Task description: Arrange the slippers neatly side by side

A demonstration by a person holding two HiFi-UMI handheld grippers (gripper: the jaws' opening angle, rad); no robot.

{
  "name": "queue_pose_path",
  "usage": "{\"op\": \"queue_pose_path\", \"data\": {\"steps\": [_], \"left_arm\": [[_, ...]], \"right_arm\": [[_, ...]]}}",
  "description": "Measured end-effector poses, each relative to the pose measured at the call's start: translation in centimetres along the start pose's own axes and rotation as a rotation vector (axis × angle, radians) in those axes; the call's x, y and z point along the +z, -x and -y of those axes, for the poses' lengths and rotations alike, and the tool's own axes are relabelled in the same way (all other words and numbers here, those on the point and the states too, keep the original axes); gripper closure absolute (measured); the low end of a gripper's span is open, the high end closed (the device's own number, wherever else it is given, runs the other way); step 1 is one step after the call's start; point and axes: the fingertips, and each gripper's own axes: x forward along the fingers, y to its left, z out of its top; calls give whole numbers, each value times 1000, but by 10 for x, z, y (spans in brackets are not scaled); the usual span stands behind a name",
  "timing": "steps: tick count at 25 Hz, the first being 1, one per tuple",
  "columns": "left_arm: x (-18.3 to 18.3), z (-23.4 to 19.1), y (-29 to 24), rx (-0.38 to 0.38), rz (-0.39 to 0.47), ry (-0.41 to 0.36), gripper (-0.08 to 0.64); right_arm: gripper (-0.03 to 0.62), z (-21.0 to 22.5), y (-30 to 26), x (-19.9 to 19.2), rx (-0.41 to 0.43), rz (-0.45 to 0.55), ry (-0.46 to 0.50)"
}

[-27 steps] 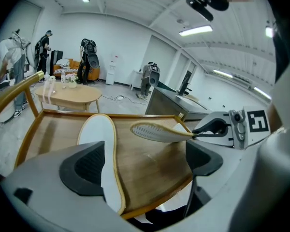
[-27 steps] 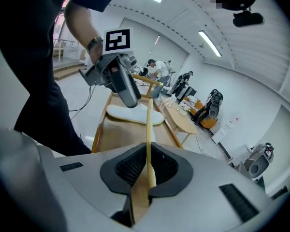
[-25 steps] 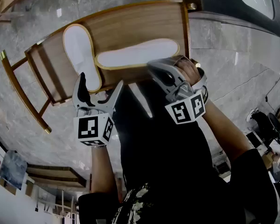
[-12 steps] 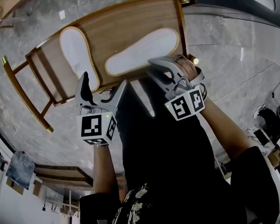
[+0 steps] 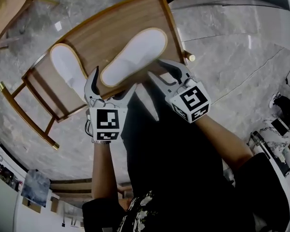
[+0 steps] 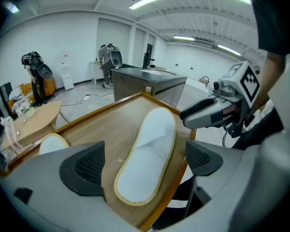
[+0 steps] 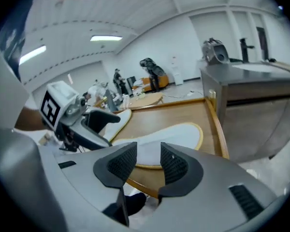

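- The counter (image 5: 135,18) is small, so a careless push can send a slipper over its near edge.
- The right slipper (image 5: 134,57) lies slanted with its heel at this edge. The left slipper (image 5: 67,69) lies apart, further left.
- The left gripper (image 5: 115,81) is wide open at that heel and holds nothing.
- The right gripper (image 5: 154,67) has just been opening its jaws, and they press on nothing.

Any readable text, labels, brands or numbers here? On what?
None readable.
On left claw cube: square marker patterns, no letters.
On right claw cube: same; its jaws have just been opening, gripping nothing.
On near slipper and far slipper: no print.
In background: too small to read.
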Motion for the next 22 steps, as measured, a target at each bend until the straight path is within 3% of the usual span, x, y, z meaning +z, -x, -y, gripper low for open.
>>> {"op": "queue_pose_path", "data": {"steps": [4, 9, 12, 14, 19, 22], "left_arm": [[-6, 5, -21, -99, -57, -37, 78], [-23, 17, -40, -268, -166, -48, 80], [-37, 22, -46, -312, -244, -87, 80], [-41, 25, -47, -337, -265, -74, 80], [-37, 27, -46, -357, -236, 26, 81], [-37, 29, -44, -364, -227, 54, 81]], "right_arm": [[463, 10, -7, -11, -34, -12, -262], [465, 3, -28, -12, 12, -31, -470], [466, 2, -37, -13, 21, -47, -530], [476, 9, -39, -16, -6, -54, -551], [506, 23, -47, -20, -44, -81, -622], [507, 22, -55, -15, -44, -104, -607]]}}
